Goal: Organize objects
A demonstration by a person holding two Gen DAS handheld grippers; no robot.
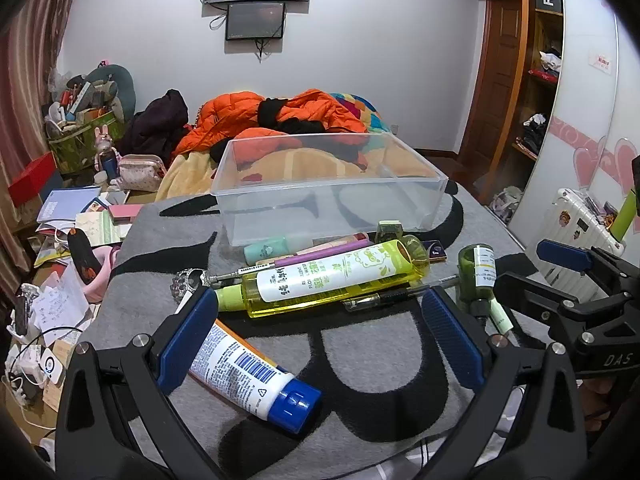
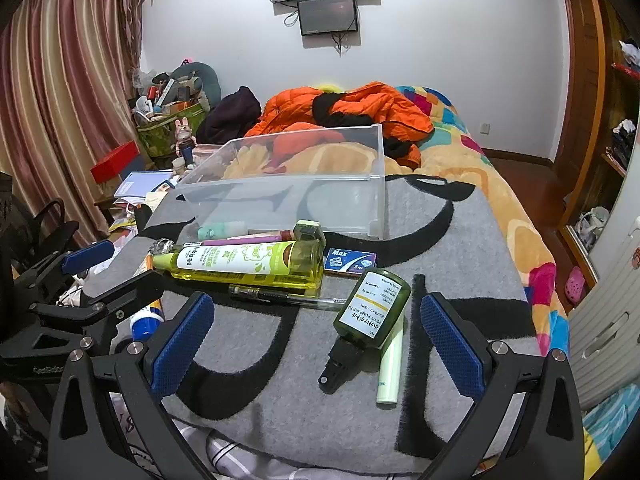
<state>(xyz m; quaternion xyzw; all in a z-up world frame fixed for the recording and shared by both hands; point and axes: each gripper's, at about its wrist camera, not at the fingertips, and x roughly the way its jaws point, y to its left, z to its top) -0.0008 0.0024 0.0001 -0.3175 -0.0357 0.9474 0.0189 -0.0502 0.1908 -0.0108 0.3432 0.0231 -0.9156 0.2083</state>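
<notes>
- Left wrist view shows the left tongs wide open over the gray blanket on the bed, with nothing held.
- A white tube with a blue cap lies on the blanket between the left tongs' blue pads, close to the left pad. I cannot tell if it touches the pad.
- The clear box sits on the blanket, behind all the small things. Nothing is in it.
- Just in front of the clear box lies a pile: a long yellow bottle, a purple stick, a mint green tube and a silver pen.
- A clear pen lies right in front of the yellow bottle.
- Right wrist view shows the right tongs wide open too, and holding nothing.
- A dark green pump bottle lies between the right tongs' pads, in front of the clear box, touching neither pad.
- A thin pale green tube lies just beside the pump bottle.
- A small blue box sits between the clear box and the pump bottle.
</notes>
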